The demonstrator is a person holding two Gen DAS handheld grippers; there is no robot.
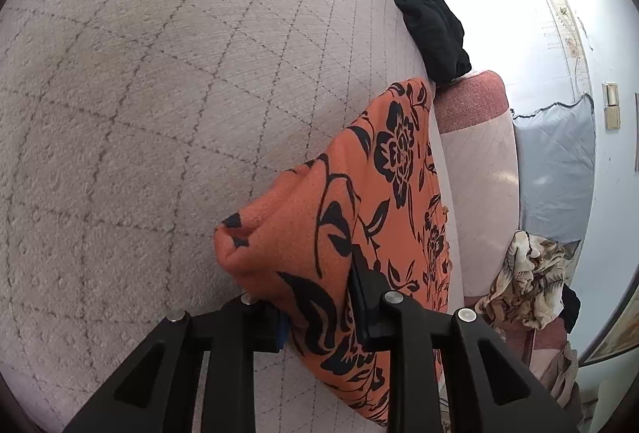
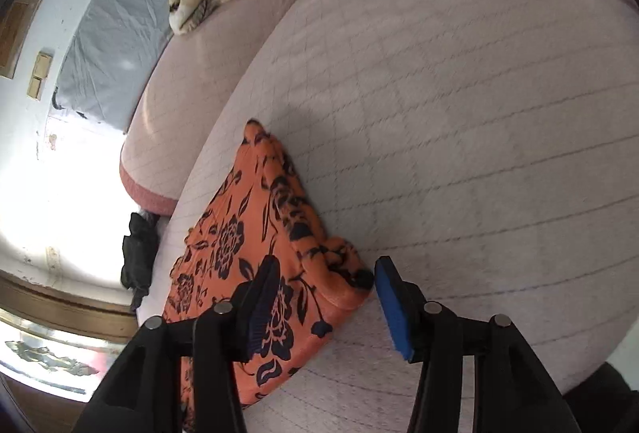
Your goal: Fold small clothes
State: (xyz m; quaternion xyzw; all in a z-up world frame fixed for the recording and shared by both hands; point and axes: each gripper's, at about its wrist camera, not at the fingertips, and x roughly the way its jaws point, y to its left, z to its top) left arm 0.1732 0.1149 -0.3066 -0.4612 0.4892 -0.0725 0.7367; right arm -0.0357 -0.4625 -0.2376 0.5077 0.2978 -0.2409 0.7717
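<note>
Left wrist view: the left hand-held gripper has its jaws narrowly parted around a folded corner of the orange cloth with black flower print, which lies on a pale quilted bed cover; whether the pads press it I cannot tell. A crumpled black garment lies far right.

Right wrist view: the right hand-held gripper stands wide, holding nothing, its blue pad just beside the cloth's near folded edge. To finish well, lift both away straight, leaving layers aligned.
</note>
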